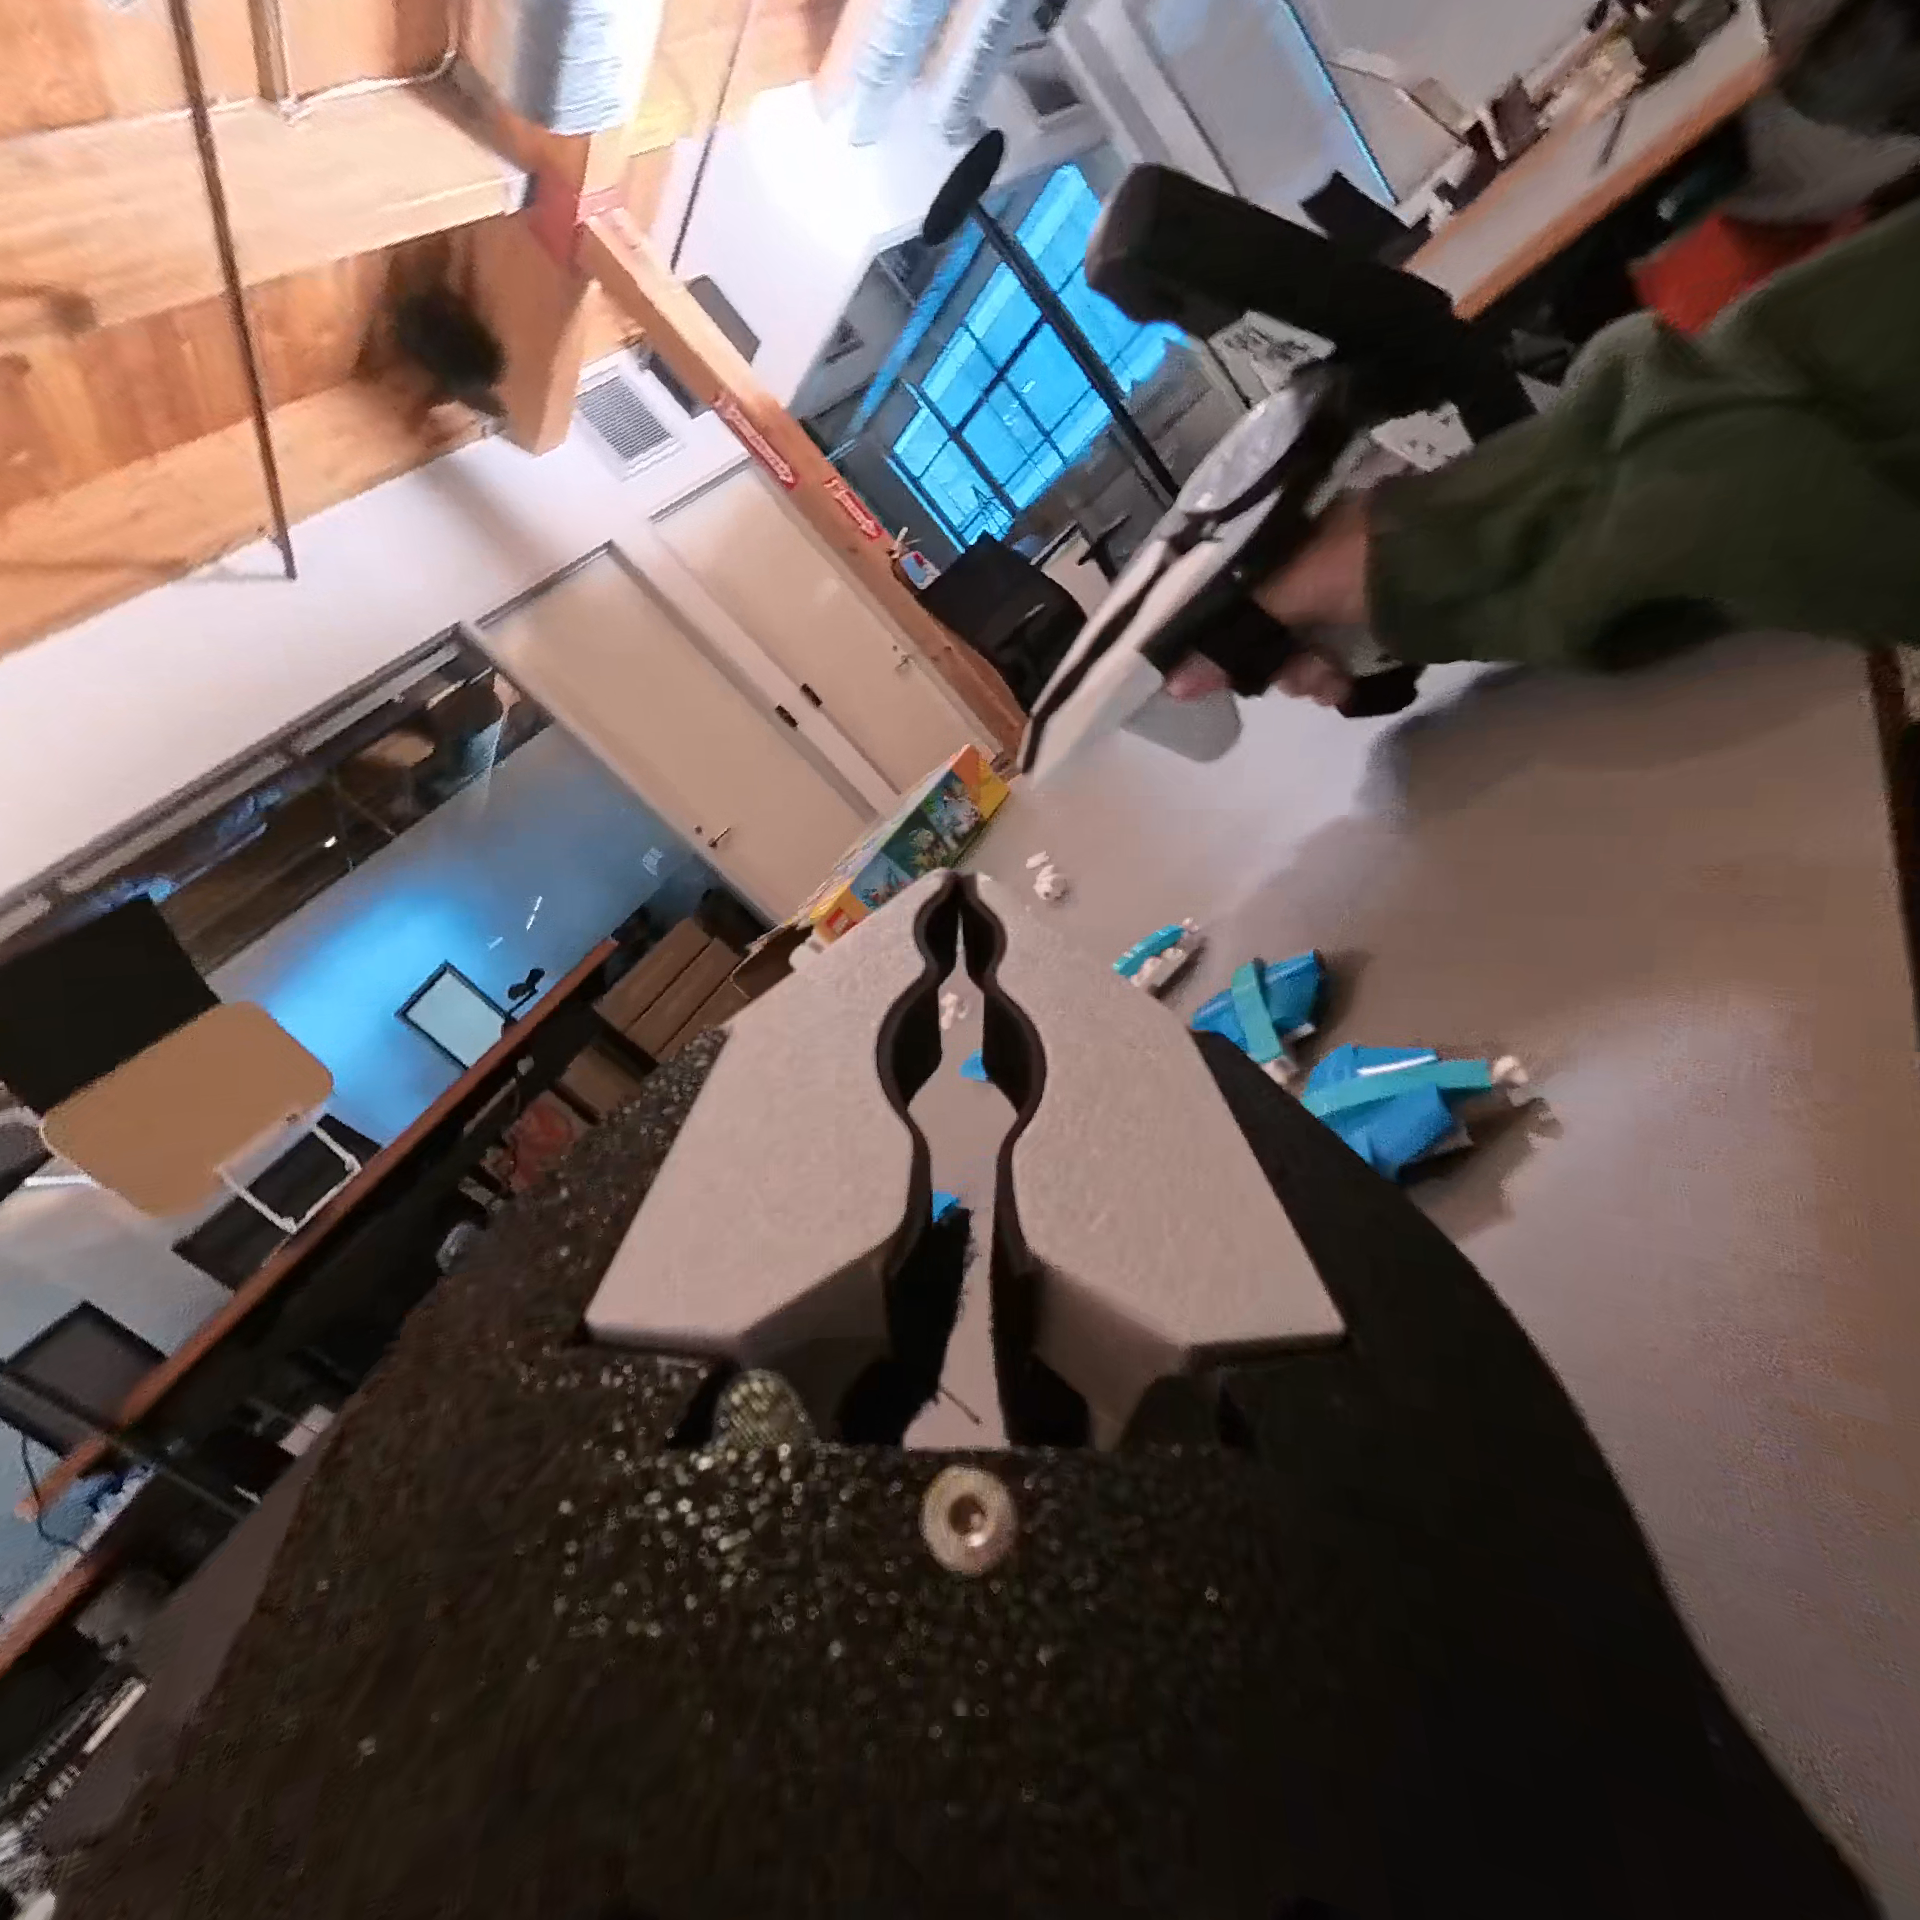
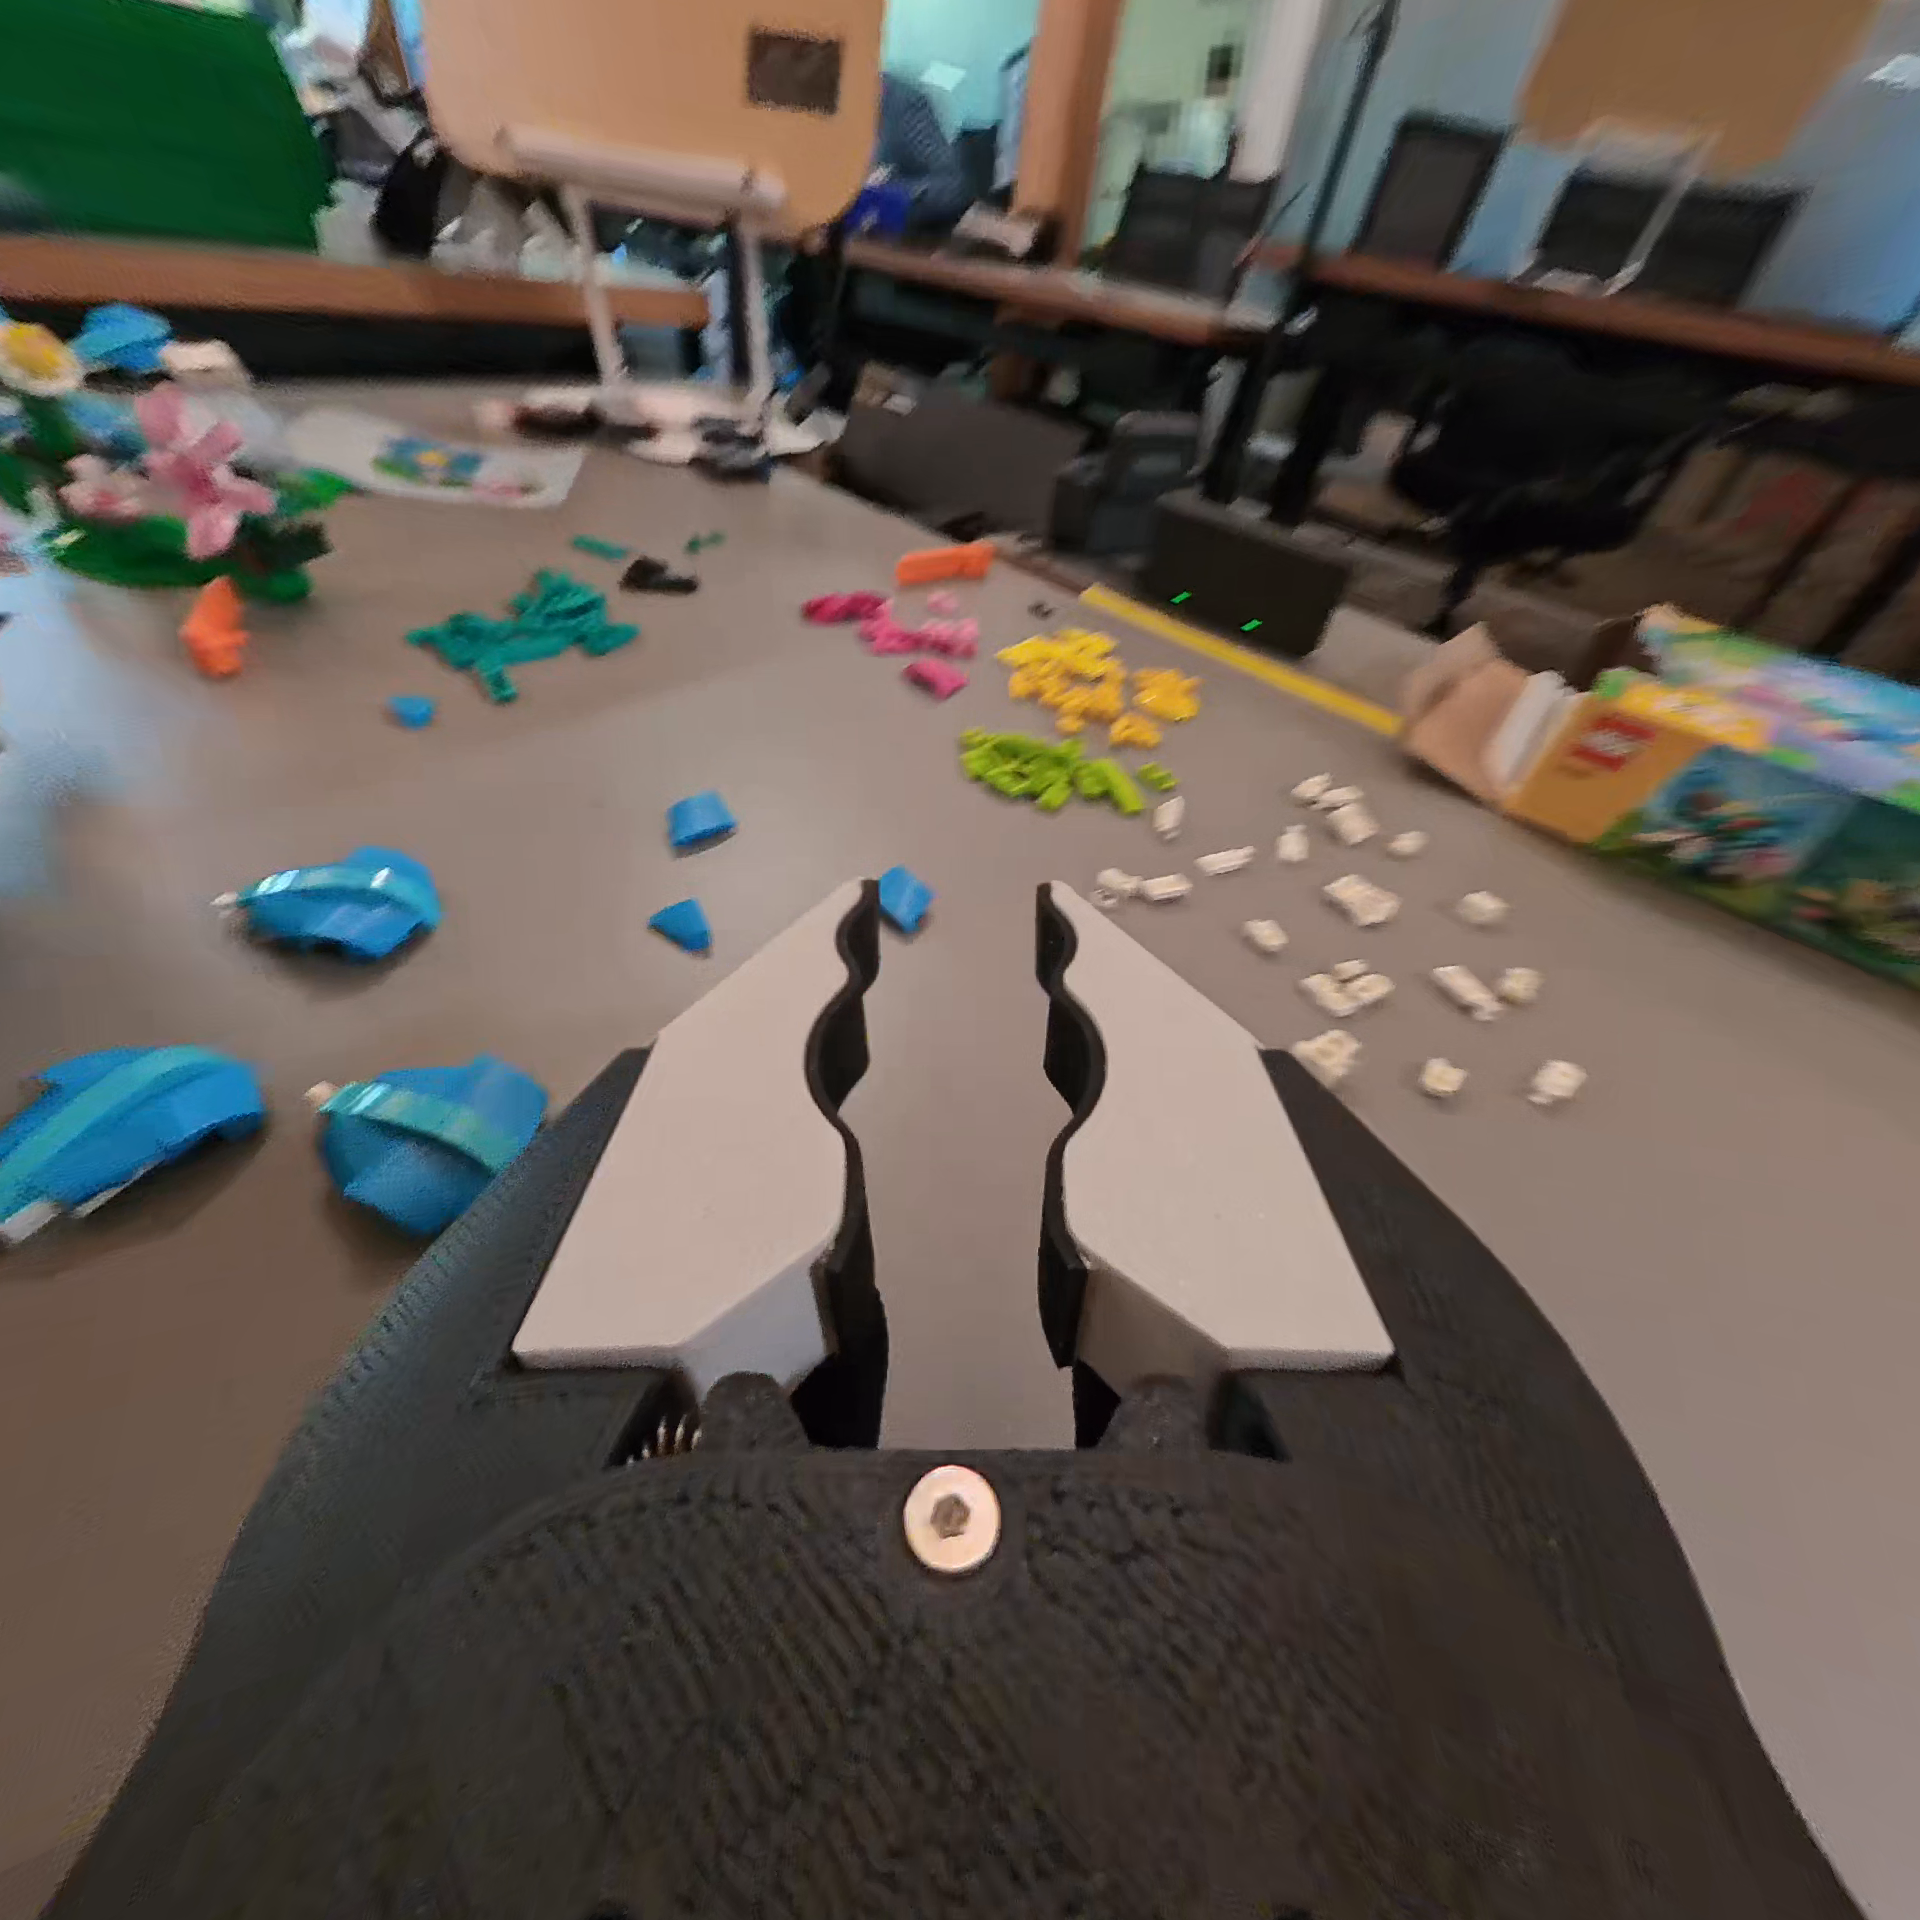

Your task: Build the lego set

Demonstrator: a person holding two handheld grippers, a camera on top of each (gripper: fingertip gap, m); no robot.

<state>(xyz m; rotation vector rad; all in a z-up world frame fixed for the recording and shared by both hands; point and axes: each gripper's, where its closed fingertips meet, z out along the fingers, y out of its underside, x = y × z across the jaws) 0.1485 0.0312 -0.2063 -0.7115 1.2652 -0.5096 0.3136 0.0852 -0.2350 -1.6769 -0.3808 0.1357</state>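
Observation:
My left gripper (image 1: 961, 885) is shut, tilted and raised above the grey table (image 1: 1558, 935); I see nothing between its tips. My right gripper (image 2: 951, 904) is open and empty, low over the table, with a small blue piece (image 2: 904, 899) just beyond its left fingertip. It also shows in the left wrist view (image 1: 1039, 748), held by a hand in a green sleeve. Three blue petal assemblies (image 2: 343, 904) (image 2: 125, 1122) (image 2: 426, 1132) lie to the left of the right gripper; two of them show in the left wrist view (image 1: 1382, 1107). Two more loose blue pieces (image 2: 701, 821) lie ahead.
White pieces (image 2: 1351, 935) are scattered to the right. Farther off are lime (image 2: 1049, 774), yellow (image 2: 1101, 681), pink (image 2: 904, 629) and teal (image 2: 530, 629) piles. A built flower bouquet (image 2: 156, 499) stands far left, beside a booklet (image 2: 457, 468). The set's box (image 2: 1714, 790) lies at the right edge. Left tips to right tips: about 20 cm. The small blue piece (image 2: 904, 899) lies around 11 cm away from my right fingertips.

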